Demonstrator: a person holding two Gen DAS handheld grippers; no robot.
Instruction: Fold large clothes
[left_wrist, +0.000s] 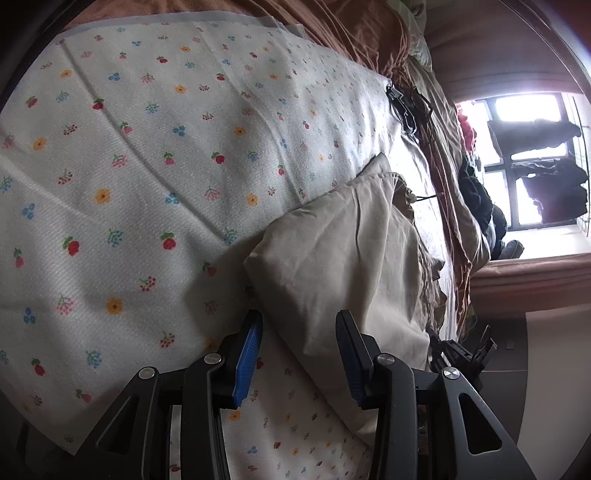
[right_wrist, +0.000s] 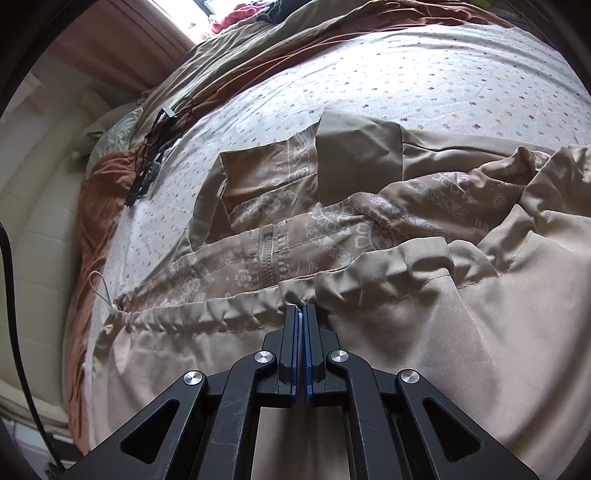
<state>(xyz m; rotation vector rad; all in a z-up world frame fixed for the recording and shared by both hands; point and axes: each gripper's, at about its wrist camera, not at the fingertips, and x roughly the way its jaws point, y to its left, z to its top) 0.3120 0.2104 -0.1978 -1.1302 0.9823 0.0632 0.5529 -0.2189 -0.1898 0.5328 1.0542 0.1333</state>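
Bedroom scene, seen from two hand-held claws over a bed. Left gripper (left_wrist: 299, 332): jaws partly apart, blue pads facing each other, a fold of beige garment (left_wrist: 332, 258) lying in the gap without being pressed. Garment corner just ahead of the fingertips, spread up and to the right across a white floral sheet (left_wrist: 129, 166). Left of the claw, only sheet, dotted with small red, blue and yellow flowers. Above the sheet, rumpled brown bedding (left_wrist: 351, 33). Further right, a black cable bundle (left_wrist: 406, 107) at the sheet's edge, then a bright window (left_wrist: 532, 162) with dark clothes hanging before it.

Right gripper (right_wrist: 302, 310): jaws closed tight, pads meeting on the gathered drawstring hem (right_wrist: 236, 314) of the same beige garment (right_wrist: 461, 332). Plain beige lining directly beneath and to the right of the claw; paisley-printed panels (right_wrist: 332, 221) and a beige zipper (right_wrist: 267, 262) just beyond the fingertips. At far left, a cream padded headboard or wall (right_wrist: 44, 240), then brown bedding (right_wrist: 96, 192) along the mattress edge, a white drawstring cord (right_wrist: 101, 288) trailing from the hem's left end, and the black cable bundle (right_wrist: 151, 162) on the floral sheet (right_wrist: 406, 74). Pink clothing (right_wrist: 236, 18) by the window at top.
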